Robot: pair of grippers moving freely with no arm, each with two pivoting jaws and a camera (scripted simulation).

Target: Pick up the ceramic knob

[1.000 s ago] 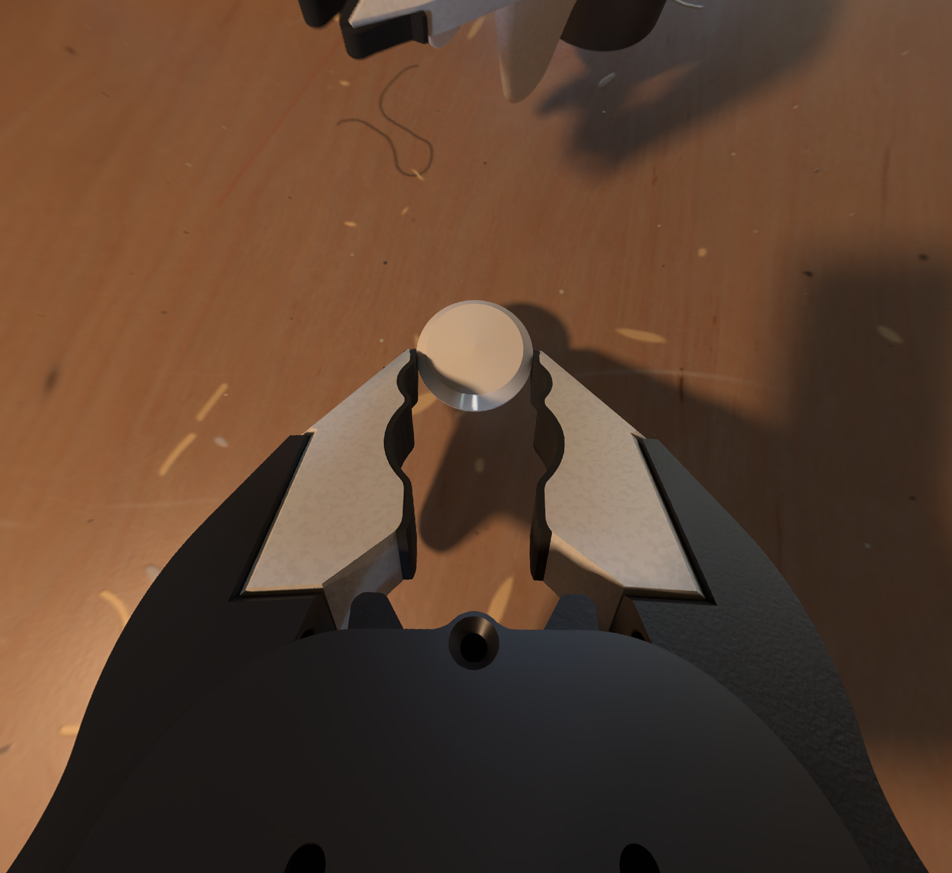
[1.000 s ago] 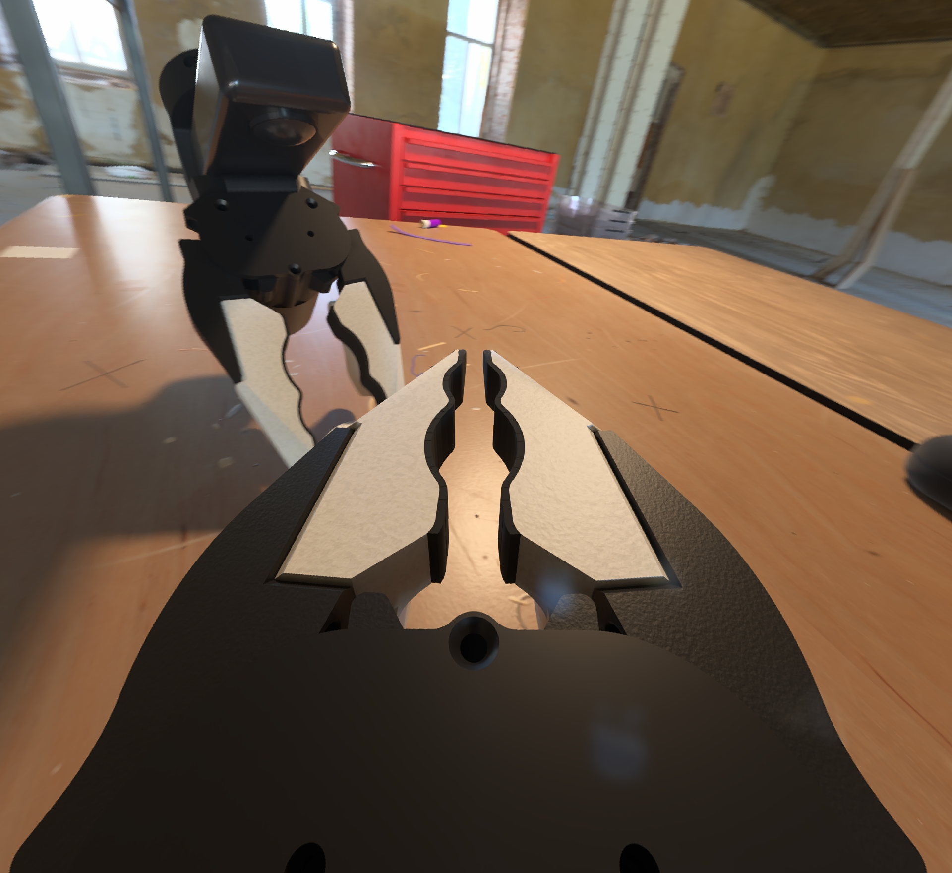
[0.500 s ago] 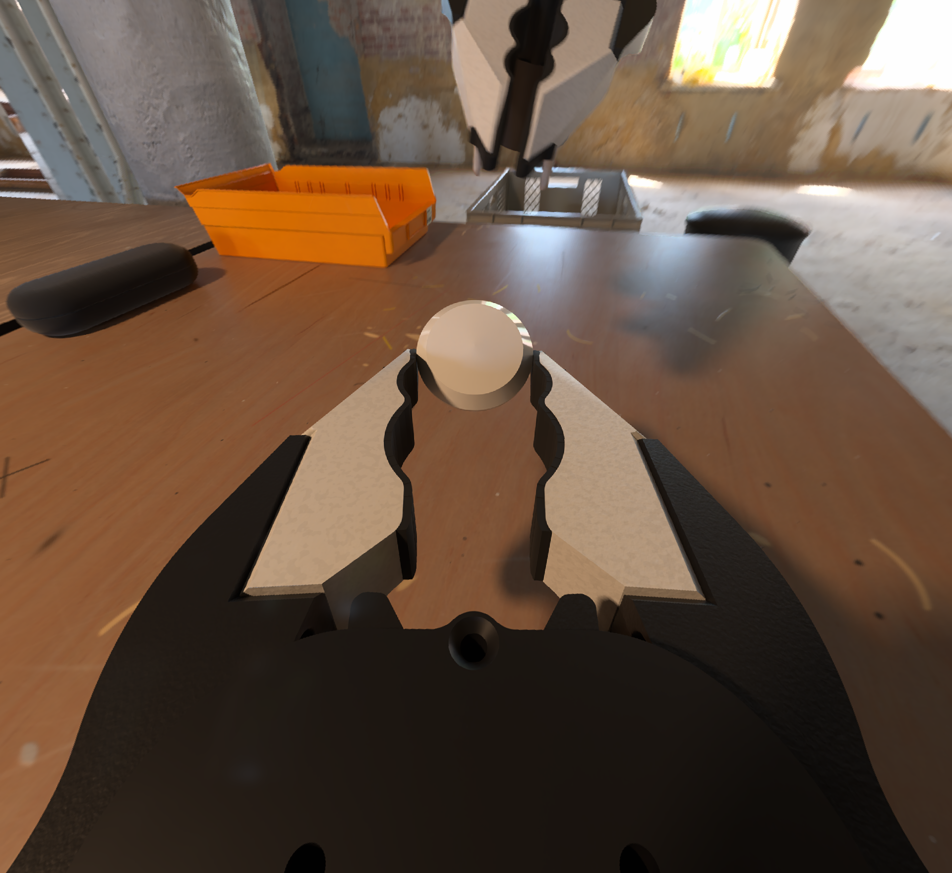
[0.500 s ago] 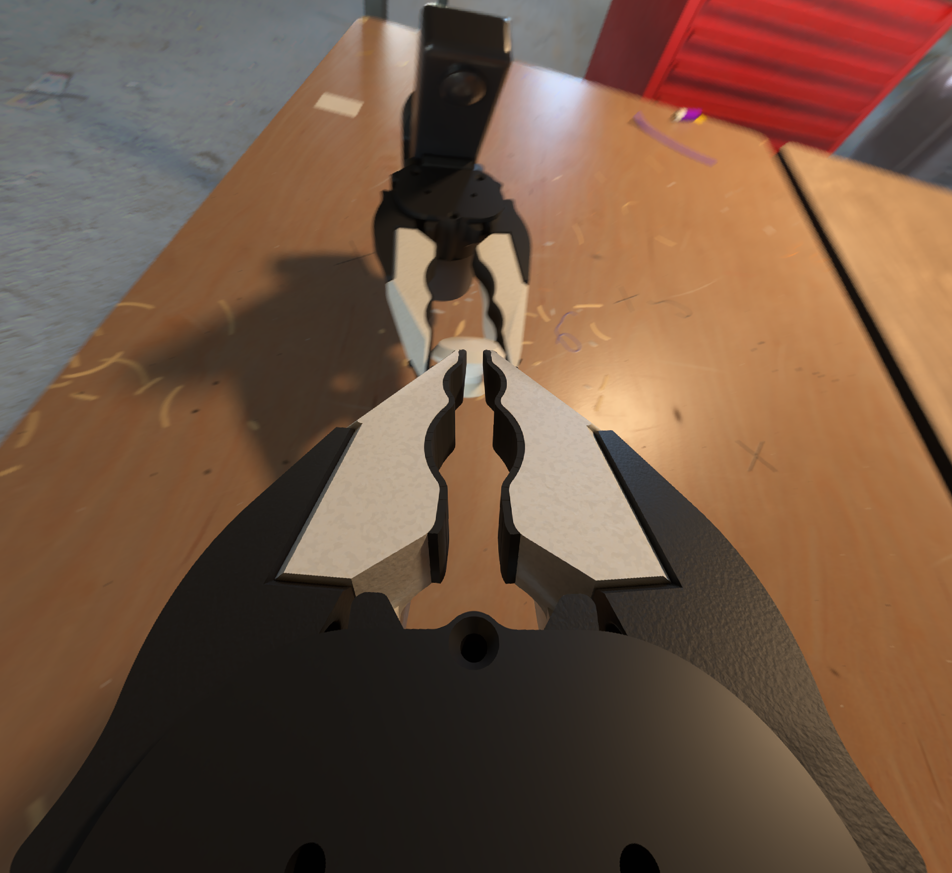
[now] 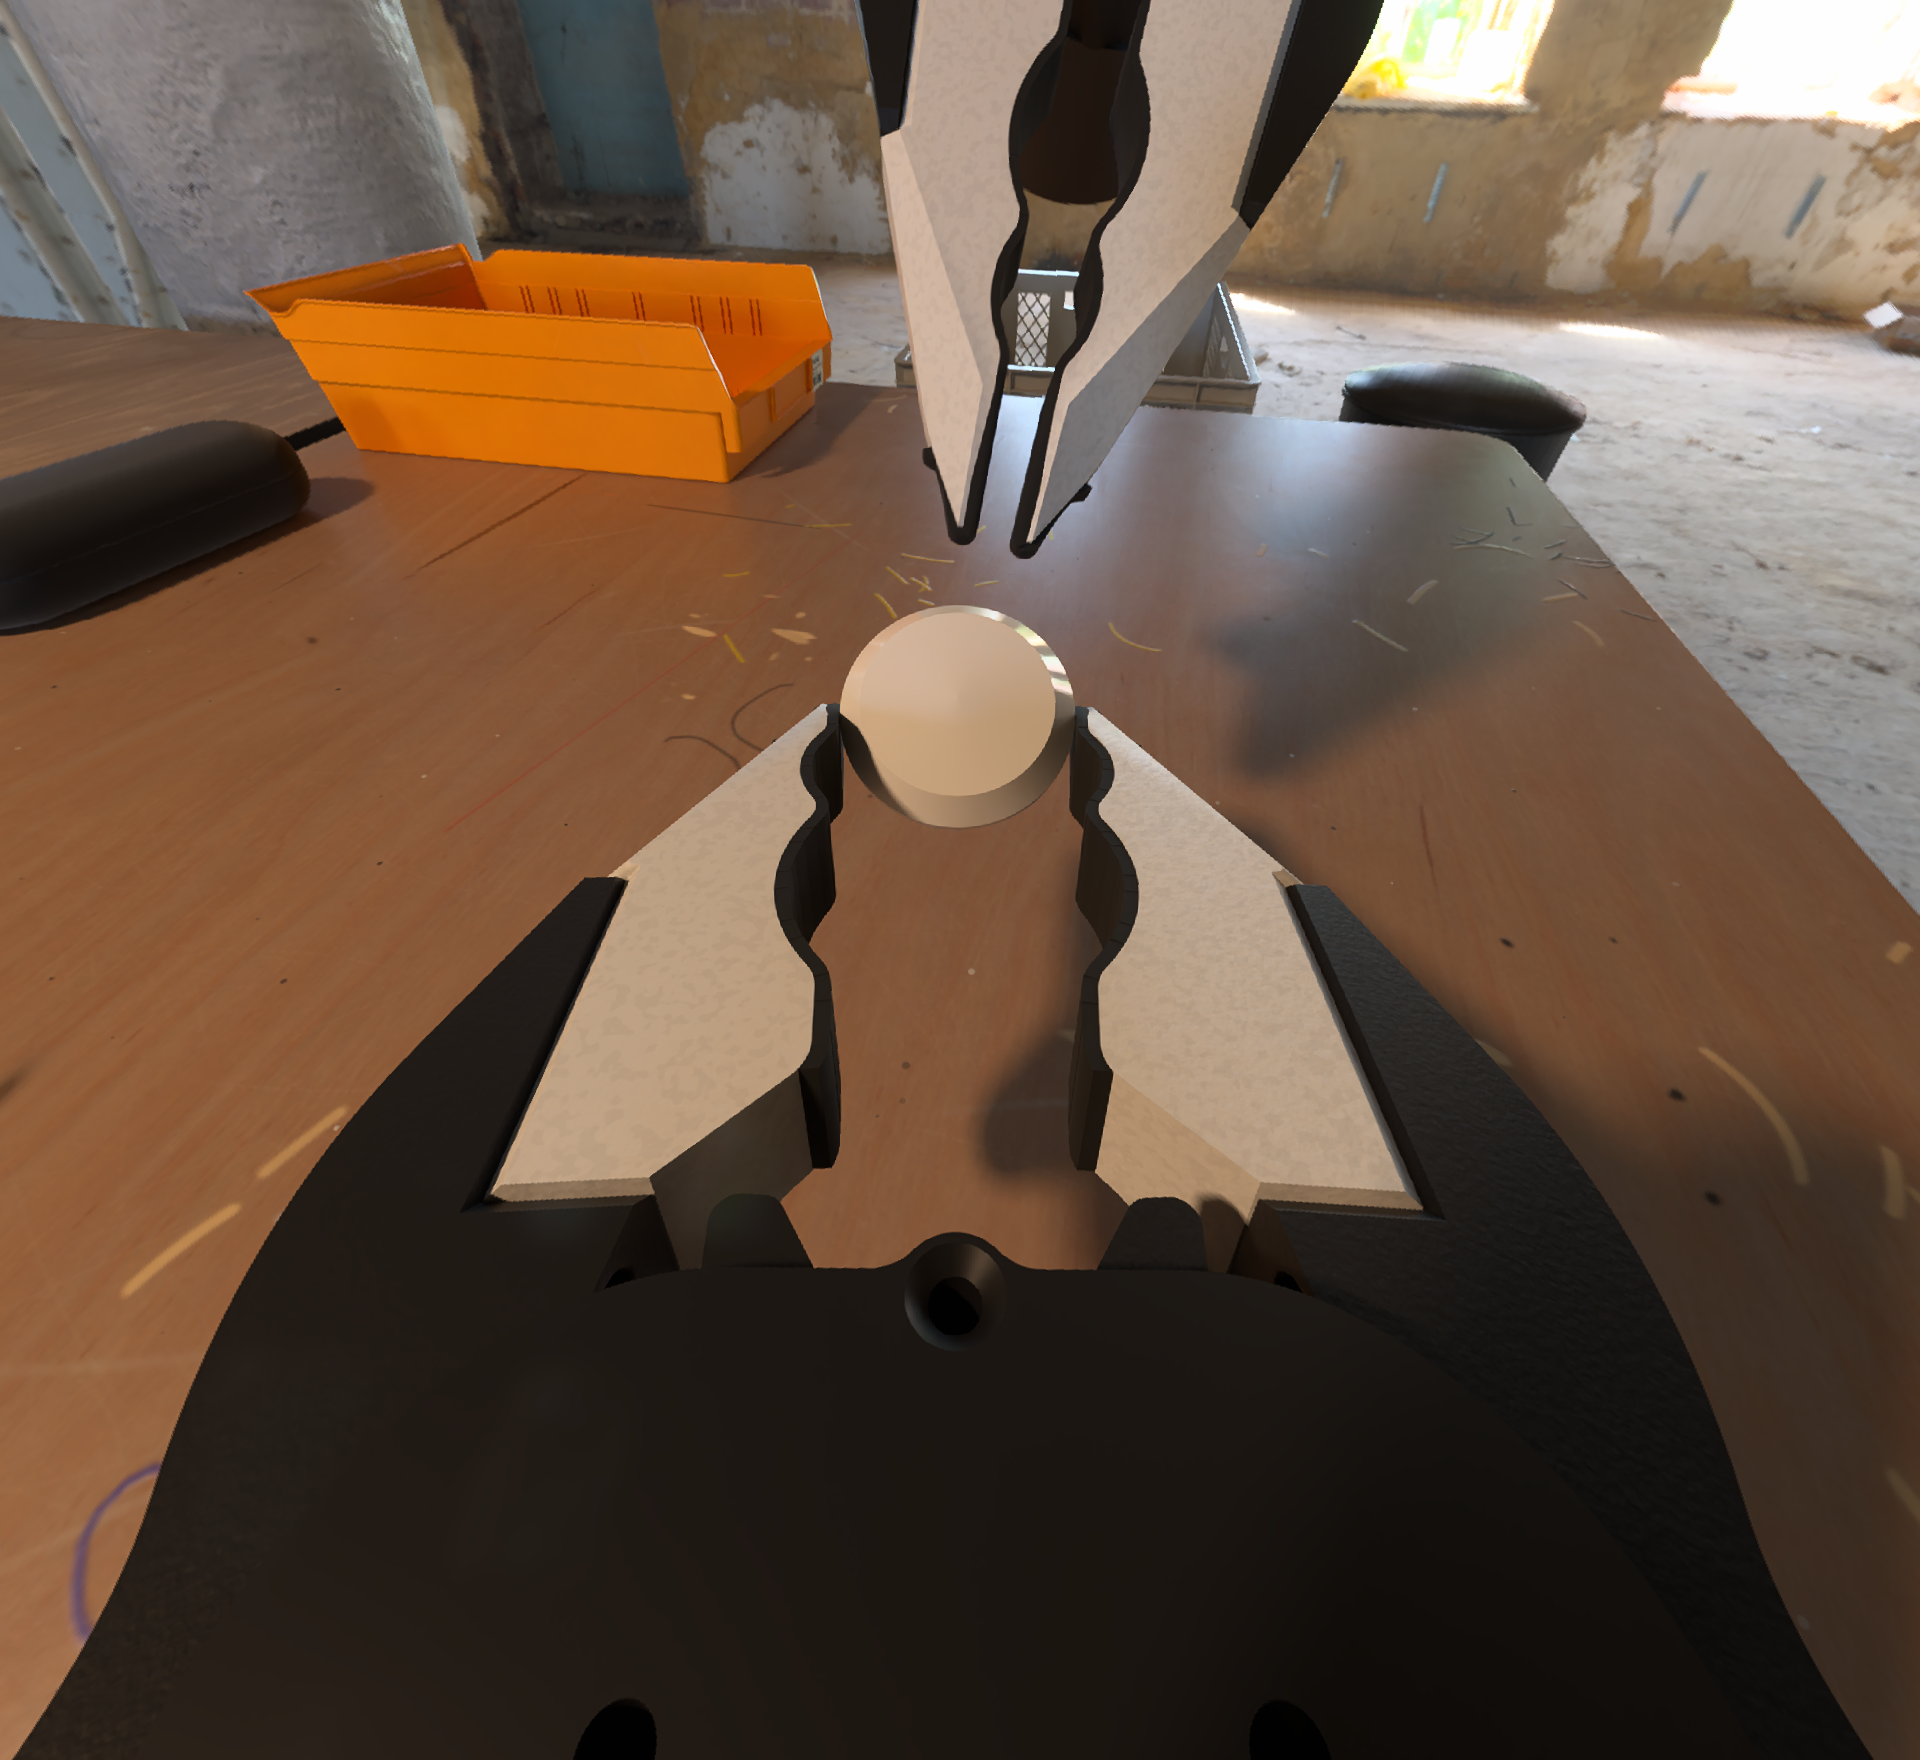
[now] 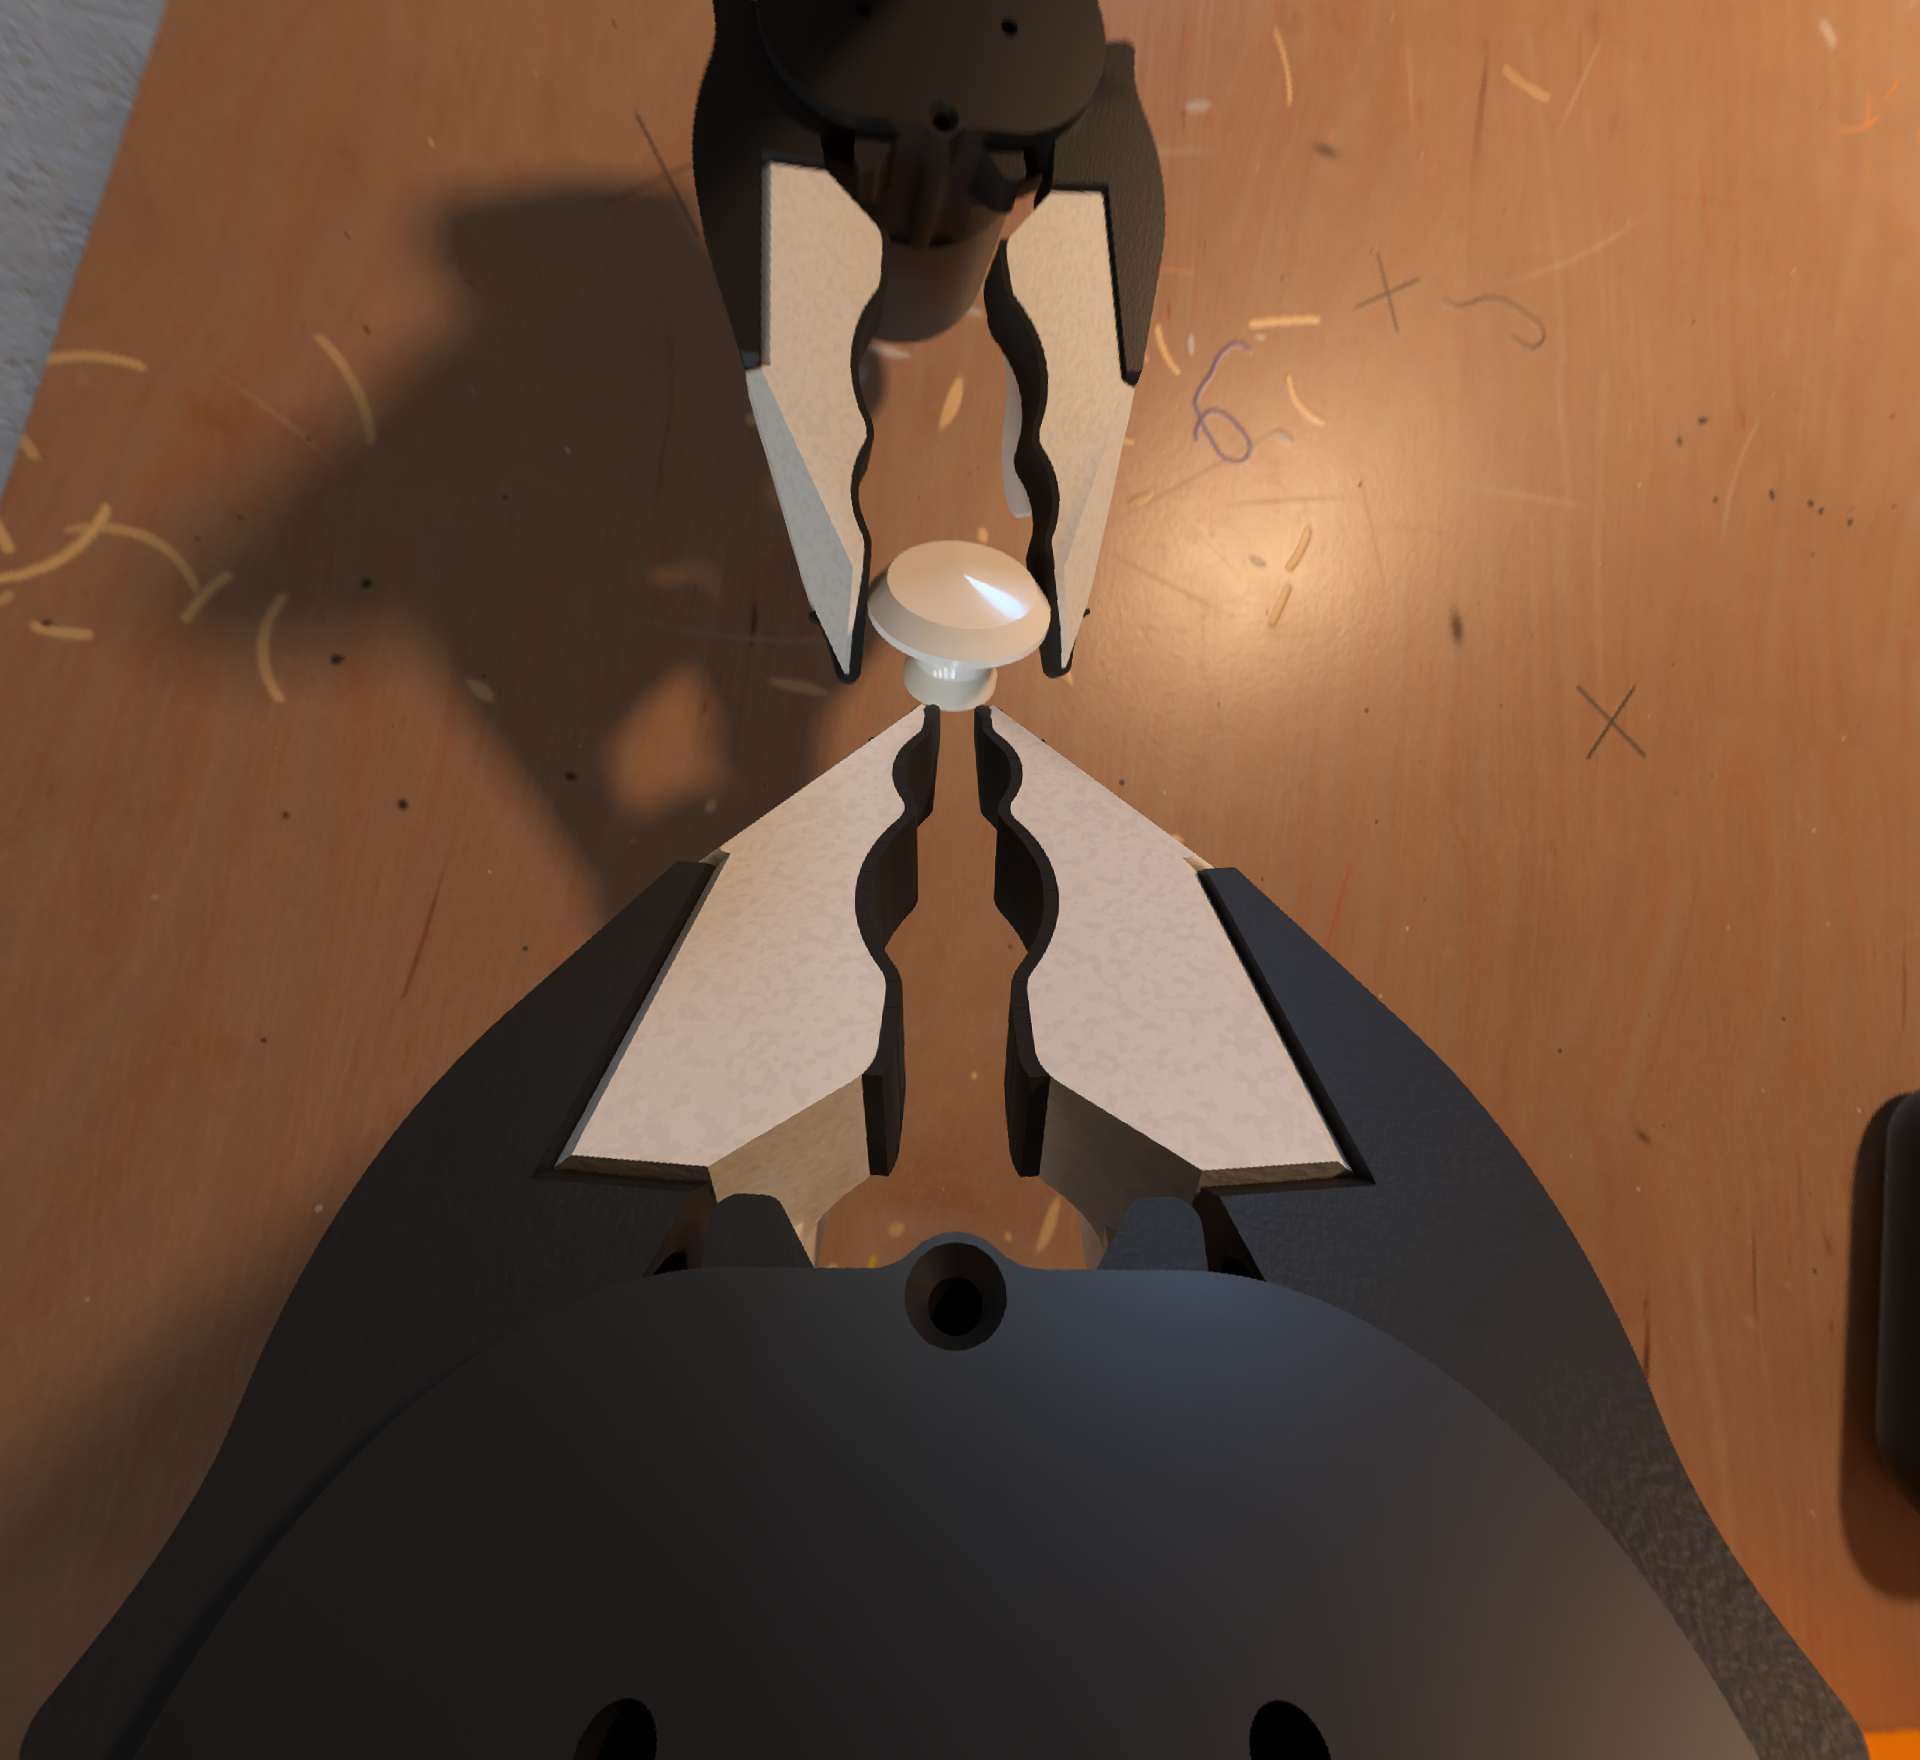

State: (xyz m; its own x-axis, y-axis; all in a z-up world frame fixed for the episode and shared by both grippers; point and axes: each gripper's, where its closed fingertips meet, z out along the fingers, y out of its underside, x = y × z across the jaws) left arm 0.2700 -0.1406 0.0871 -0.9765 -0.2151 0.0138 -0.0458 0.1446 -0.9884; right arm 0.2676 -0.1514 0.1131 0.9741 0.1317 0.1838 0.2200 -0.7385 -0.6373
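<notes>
Left tongs were clamped on the knob; right tongs were nearly shut and empty.

Between the left fingertips the cream knob was pinched by its round cap and held clear above the table, as was seen from the right wrist, where the knob showed its short stem pointing down, just beyond the right fingertips but apart from them. Only a narrow gap was left between the right fingers. From the left wrist, the right tongs were seen pointing down just past the knob. Farther back, a black case was seen at the left, an orange bin behind it, and a grey crate beyond the table's far edge.
</notes>
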